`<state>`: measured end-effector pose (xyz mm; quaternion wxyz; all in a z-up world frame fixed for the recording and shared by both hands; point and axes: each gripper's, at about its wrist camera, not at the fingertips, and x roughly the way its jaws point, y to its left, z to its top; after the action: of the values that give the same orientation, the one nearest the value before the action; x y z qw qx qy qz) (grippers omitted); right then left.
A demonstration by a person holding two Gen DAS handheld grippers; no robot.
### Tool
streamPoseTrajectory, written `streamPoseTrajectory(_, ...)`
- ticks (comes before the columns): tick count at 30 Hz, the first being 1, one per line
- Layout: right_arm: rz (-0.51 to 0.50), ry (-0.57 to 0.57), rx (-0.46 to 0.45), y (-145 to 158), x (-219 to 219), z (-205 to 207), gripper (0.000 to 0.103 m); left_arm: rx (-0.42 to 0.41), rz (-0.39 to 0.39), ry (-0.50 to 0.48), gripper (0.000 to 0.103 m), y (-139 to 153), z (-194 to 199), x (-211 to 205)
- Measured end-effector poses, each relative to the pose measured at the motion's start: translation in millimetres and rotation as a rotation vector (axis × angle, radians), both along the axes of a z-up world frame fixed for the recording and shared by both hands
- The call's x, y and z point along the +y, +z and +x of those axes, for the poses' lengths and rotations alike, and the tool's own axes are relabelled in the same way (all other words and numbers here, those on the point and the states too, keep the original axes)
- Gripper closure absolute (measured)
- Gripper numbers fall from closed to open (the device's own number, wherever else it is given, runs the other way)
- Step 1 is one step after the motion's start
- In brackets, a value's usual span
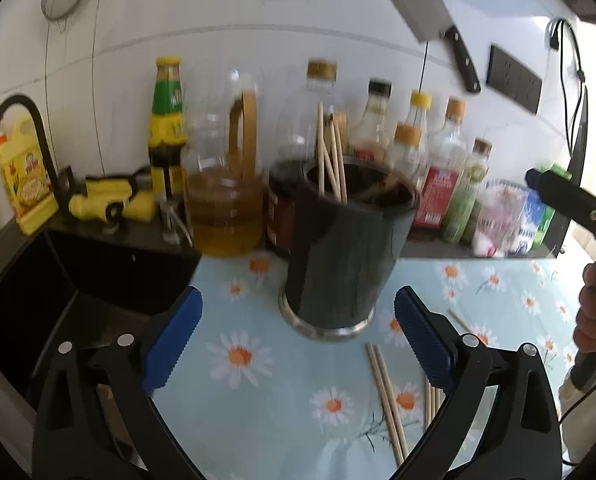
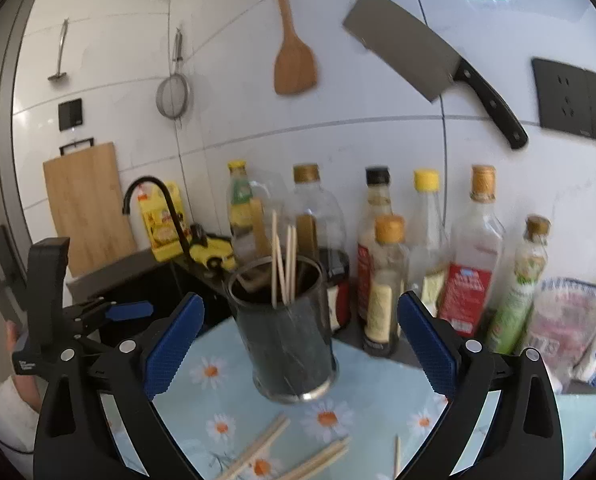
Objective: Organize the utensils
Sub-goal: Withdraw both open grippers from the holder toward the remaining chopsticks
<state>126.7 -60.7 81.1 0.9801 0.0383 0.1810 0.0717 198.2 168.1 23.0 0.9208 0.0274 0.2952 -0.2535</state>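
A dark cylindrical utensil holder (image 1: pixel 337 248) (image 2: pixel 286 344) with a steel base stands on the daisy-patterned mat, with several wooden chopsticks (image 1: pixel 331 160) (image 2: pixel 284 264) upright inside. More loose chopsticks (image 1: pixel 385 392) (image 2: pixel 290 456) lie flat on the mat in front of it. My left gripper (image 1: pixel 298 340) is open, its blue pads wide apart just short of the holder, nothing between them. My right gripper (image 2: pixel 299 344) is open too, with the holder seen between its pads but untouched. The other gripper shows at each view's edge (image 1: pixel 569 200) (image 2: pixel 98 312).
A row of sauce and oil bottles (image 1: pixel 222 184) (image 2: pixel 473 260) lines the back ledge behind the holder. A black sink (image 1: pixel 58 280) with a faucet (image 2: pixel 158 208) lies left. A cleaver (image 2: pixel 425 56), wooden spatula (image 2: pixel 294 60), strainer and cutting board (image 2: pixel 86 208) are at the wall.
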Motion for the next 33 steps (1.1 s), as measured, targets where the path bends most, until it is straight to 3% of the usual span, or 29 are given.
streamPoseTrajectory(4,-0.005,-0.013,0.043,-15,-12,-9,0.009,0.081,0.024,-0.011,0.006,-21,-5,-10)
streamPoseTrajectory(21,-0.052,-0.054,0.281,-94,-67,-33,0.009,0.233,0.108,0.013,0.006,-87,-29,-46)
streamPoseTrajectory(33,-0.038,-0.023,0.458,-139,-89,-27,0.009,0.321,0.21,0.083,0.006,-108,-26,-56)
